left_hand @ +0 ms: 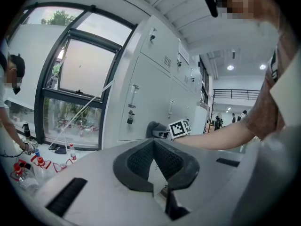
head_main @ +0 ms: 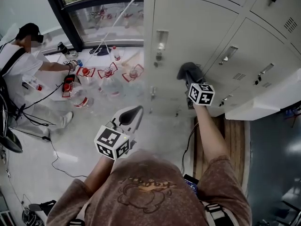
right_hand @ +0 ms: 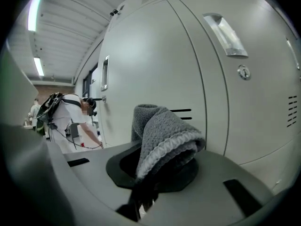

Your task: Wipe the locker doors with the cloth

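- The right gripper (head_main: 190,81) has its fingers (right_hand: 121,167) clamped on a folded grey cloth (right_hand: 164,135), which bulges out above them.
- The cloth sits at a pale grey locker door (right_hand: 155,65), low on its face and near its right edge in the head view. Whether it touches the metal cannot be told.
- The left gripper (left_hand: 154,157) hangs lower, apart from the lockers, fingers closed tip to tip with nothing between them.
- Each marker cube (head_main: 201,93) bears black-and-white square codes.
- The brown shirt (head_main: 155,187) carries a darker print, too blurred to read.
- At far left a person in white (head_main: 19,65) reaches toward red-capped bottles (head_main: 83,72) on the floor; their labels are too small to read.
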The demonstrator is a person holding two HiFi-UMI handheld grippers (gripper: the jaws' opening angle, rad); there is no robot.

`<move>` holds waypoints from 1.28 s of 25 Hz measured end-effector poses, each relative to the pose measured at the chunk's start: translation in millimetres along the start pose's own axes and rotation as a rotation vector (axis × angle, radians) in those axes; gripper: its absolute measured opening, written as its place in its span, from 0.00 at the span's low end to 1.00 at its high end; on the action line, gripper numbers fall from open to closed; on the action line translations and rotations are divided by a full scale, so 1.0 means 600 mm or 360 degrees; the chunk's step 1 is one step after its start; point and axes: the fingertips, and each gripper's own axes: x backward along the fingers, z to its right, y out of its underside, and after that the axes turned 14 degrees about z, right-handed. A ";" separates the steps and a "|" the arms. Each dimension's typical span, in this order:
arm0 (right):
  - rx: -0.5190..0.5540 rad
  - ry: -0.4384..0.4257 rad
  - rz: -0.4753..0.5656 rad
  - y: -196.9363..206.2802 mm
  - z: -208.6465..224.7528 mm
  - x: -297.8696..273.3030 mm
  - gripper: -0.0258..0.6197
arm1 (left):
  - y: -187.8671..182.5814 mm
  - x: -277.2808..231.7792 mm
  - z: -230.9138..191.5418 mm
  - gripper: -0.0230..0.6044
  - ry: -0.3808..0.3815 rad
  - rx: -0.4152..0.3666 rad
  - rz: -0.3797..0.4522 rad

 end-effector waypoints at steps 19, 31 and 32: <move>0.0036 -0.0335 -0.0059 0.032 -0.144 -0.060 0.10 | 0.004 0.006 -0.022 0.03 -0.0099 0.0005 -0.0013; 0.0064 -0.0491 -0.0106 0.048 -0.248 -0.103 0.10 | 0.004 0.027 -0.049 0.03 -0.0183 0.0025 -0.0001; 0.0063 -0.0500 -0.0111 0.048 -0.255 -0.104 0.10 | 0.004 0.028 -0.050 0.03 -0.0186 0.0029 0.0001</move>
